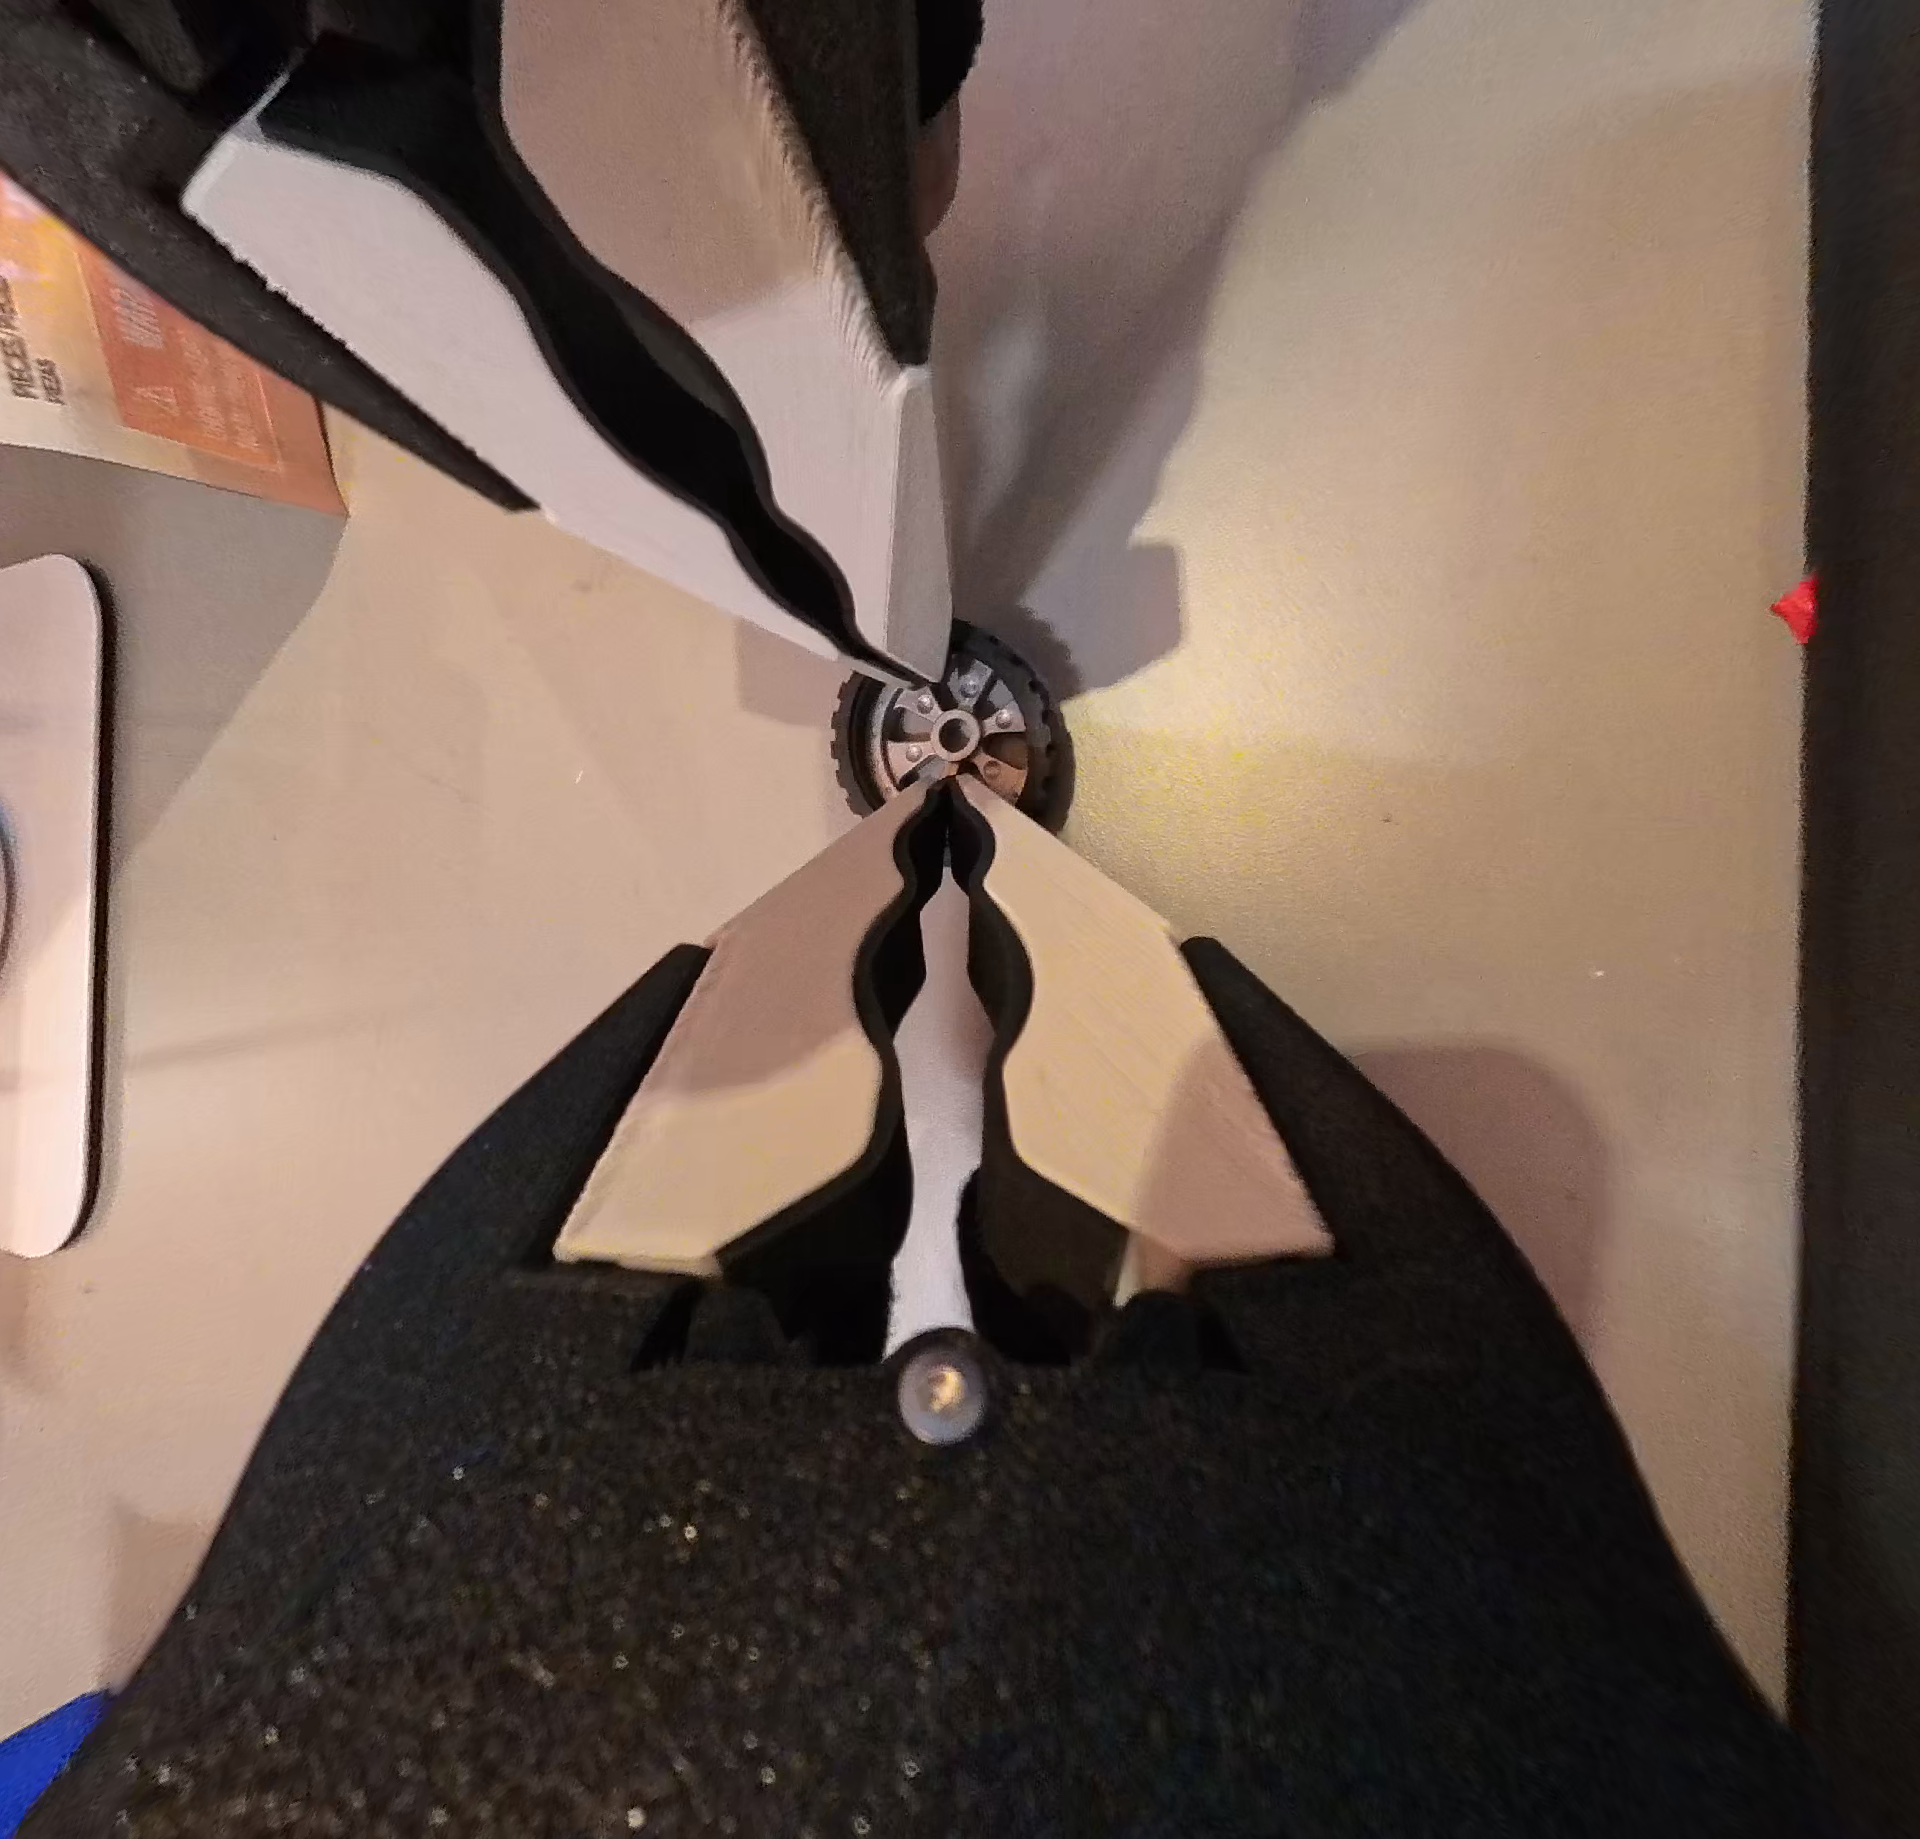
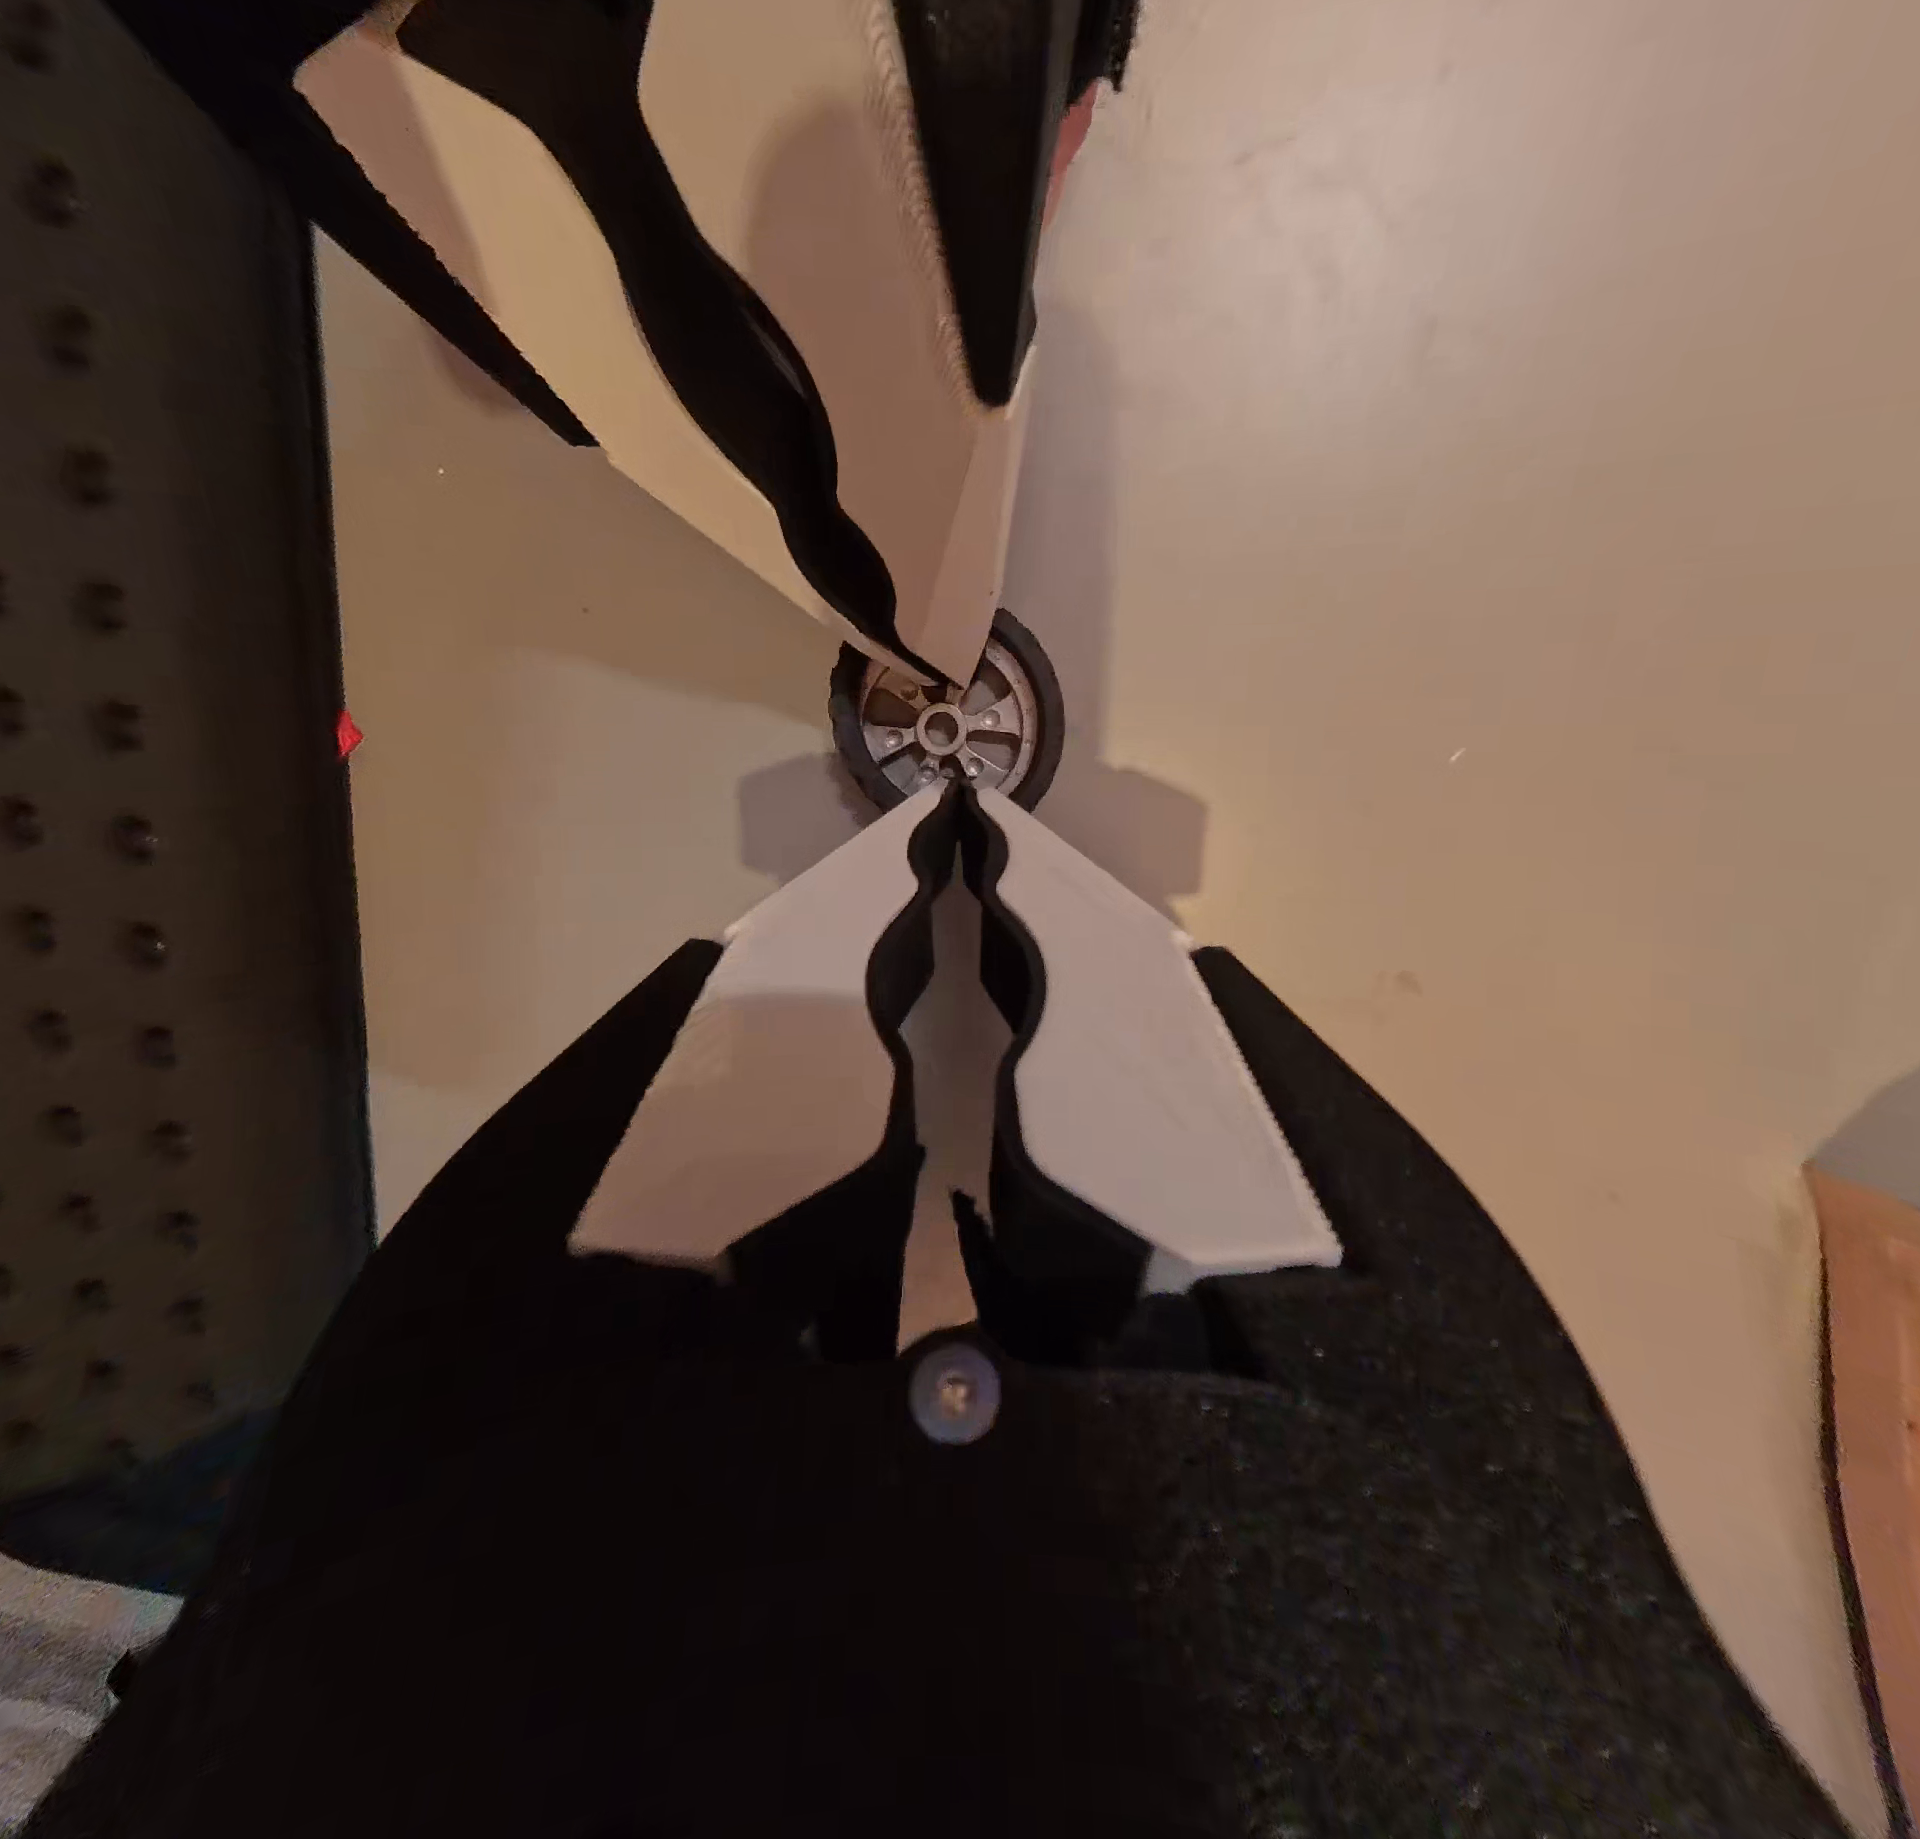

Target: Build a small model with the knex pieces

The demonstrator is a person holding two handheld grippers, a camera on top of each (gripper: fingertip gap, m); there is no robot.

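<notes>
- Centrally, a small toy wheel (image 1: pixel 953 731) with a black treaded tyre and a grey spoked hub lay between the two claws, above the cream worktop (image 1: pixel 1403 854).
- The left claw (image 1: pixel 951 792) was closed, its white fingers with wavy black pads meeting at the tips on the wheel's near rim.
- The right claw (image 1: pixel 920 669) reached in from the opposite side, likewise shut, its tips pinching the far rim of the wheel.
- From the right wrist view the same wheel (image 2: pixel 945 727) sat just beyond the right claw (image 2: pixel 954 797), with the left claw (image 2: pixel 930 665) gripping its other edge.
- To one side ran a dark studded baseplate (image 2: pixel 135 750) carrying a small red piece (image 2: pixel 348 735).
- An orange printed box (image 1: pixel 177 376) and a white rounded card (image 1: pixel 52 906) lay at the left edge; a pale wooden block (image 2: pixel 1870 1374) showed at the right.
</notes>
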